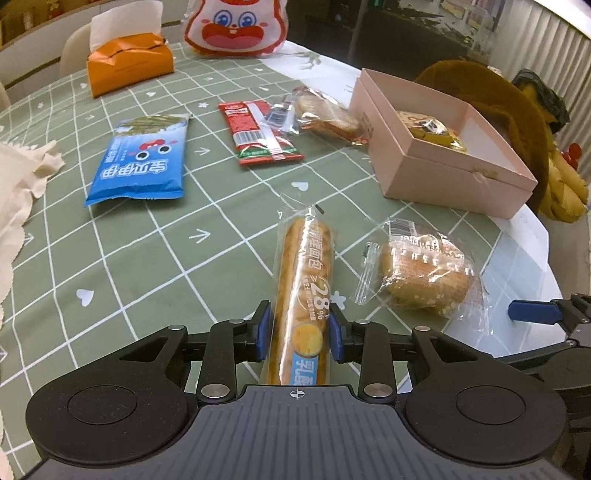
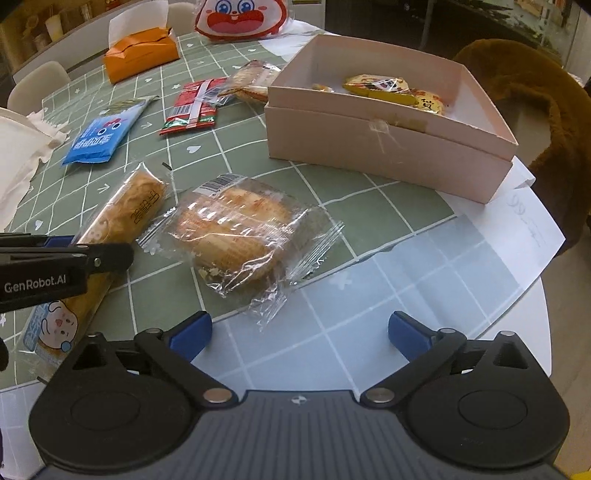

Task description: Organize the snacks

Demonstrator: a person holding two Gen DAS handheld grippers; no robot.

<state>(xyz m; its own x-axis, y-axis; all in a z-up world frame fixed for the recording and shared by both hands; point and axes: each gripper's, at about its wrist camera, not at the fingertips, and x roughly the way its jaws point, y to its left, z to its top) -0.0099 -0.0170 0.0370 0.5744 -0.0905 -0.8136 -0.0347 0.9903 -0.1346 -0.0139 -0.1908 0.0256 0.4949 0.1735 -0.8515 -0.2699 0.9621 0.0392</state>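
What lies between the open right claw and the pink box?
In the right wrist view, a clear-wrapped square bread pack lies on the green checked tablecloth between the right claw and the pink cardboard box.

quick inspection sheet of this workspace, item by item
surface: table under a green grid cloth, white sheet at its near right edge
job's things: pink box open, gold packets inside; long bread stick, clear-wrapped bun, blue packet, red packet, flat wrapped pastry loose on the cloth
clutter: orange tissue box, cartoon bag, crumpled tissue
grippers: left tongs shut on the bread stick; right tongs open, empty
cables: nothing seen
surroundings: brown plush, chairs
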